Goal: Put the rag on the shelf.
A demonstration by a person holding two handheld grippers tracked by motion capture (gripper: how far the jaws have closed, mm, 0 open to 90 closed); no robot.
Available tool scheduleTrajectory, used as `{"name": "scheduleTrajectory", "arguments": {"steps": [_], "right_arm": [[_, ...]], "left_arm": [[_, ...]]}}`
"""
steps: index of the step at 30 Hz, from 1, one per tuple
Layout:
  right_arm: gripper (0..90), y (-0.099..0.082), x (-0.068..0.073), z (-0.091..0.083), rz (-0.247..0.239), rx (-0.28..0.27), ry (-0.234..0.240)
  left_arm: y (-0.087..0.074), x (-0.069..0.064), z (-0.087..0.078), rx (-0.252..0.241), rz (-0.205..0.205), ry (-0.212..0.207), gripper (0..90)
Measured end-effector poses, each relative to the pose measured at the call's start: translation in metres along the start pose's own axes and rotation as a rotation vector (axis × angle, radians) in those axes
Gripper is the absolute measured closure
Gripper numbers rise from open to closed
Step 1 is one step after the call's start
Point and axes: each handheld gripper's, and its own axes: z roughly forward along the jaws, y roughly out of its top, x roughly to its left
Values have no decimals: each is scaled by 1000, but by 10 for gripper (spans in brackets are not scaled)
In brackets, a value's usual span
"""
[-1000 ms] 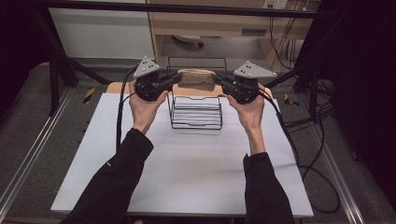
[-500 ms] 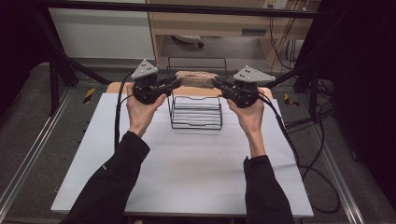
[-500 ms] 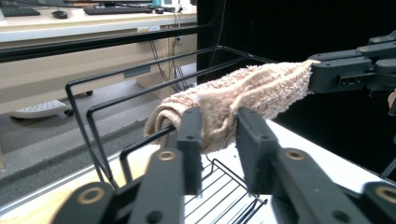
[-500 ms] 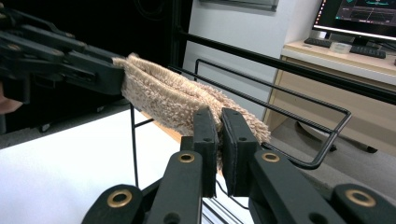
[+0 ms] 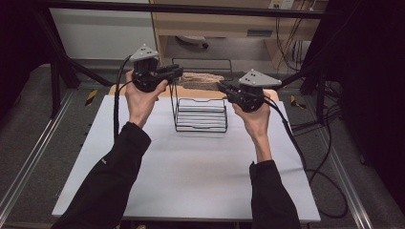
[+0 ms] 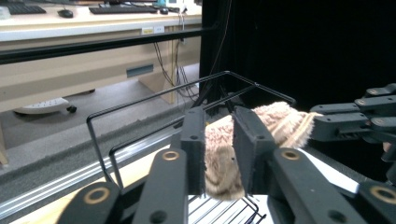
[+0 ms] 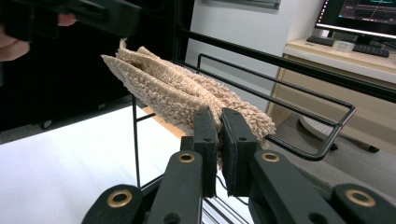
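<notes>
A beige, shaggy cloth [image 5: 203, 80] hangs stretched in the air between the two grippers, above the far edge of the table [image 5: 191, 171] and just behind the black wire rack [image 5: 200, 114]. The left gripper [image 5: 177, 72] is clenched on one end of the cloth; in the left gripper view its jaws stand close with the tufted fabric [image 6: 219, 156] squeezed between them. The right gripper [image 5: 223, 87] pinches the other end — in the right gripper view its jaws are nearly together on a thin fold of the cloth [image 7: 187, 95], which runs away up and left to the other gripper [image 7: 93, 16].

No brand or writing can be read. Small white labels sit on the front of the desk [image 6: 93, 32] in the left gripper view, too small to make out, and the monitor [image 7: 359, 14] in the right gripper view shows text that is too blurred to read.

The left hand [image 5: 141, 98] is raised higher than the right hand [image 5: 255, 119], so the cloth slopes down toward the right. The rack stands near the table's far edge, roughly midway across, with a thin brown board [image 5: 191, 93] under its back. Its tall rear loop of wire [image 6: 159, 100] passes just beside the cloth; I cannot tell whether they touch. The near half of the white table is open on both sides of the forearms. Beyond the far edge there is a metal rail [image 5: 67, 90], and cables [image 5: 315, 157] hang off the right side.
</notes>
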Motion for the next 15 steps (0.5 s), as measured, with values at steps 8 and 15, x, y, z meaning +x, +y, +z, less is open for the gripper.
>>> {"name": "scheduleTrajectory", "arguments": {"steps": [8, 15], "right_arm": [[853, -3, -1, 0, -2, 4, 12], [852, -4, -1, -1, -4, 3, 16]], "left_arm": [[5, 1, 17, 42, 10, 9, 814], [-1, 0, 19, 76, 19, -30, 845]]}}
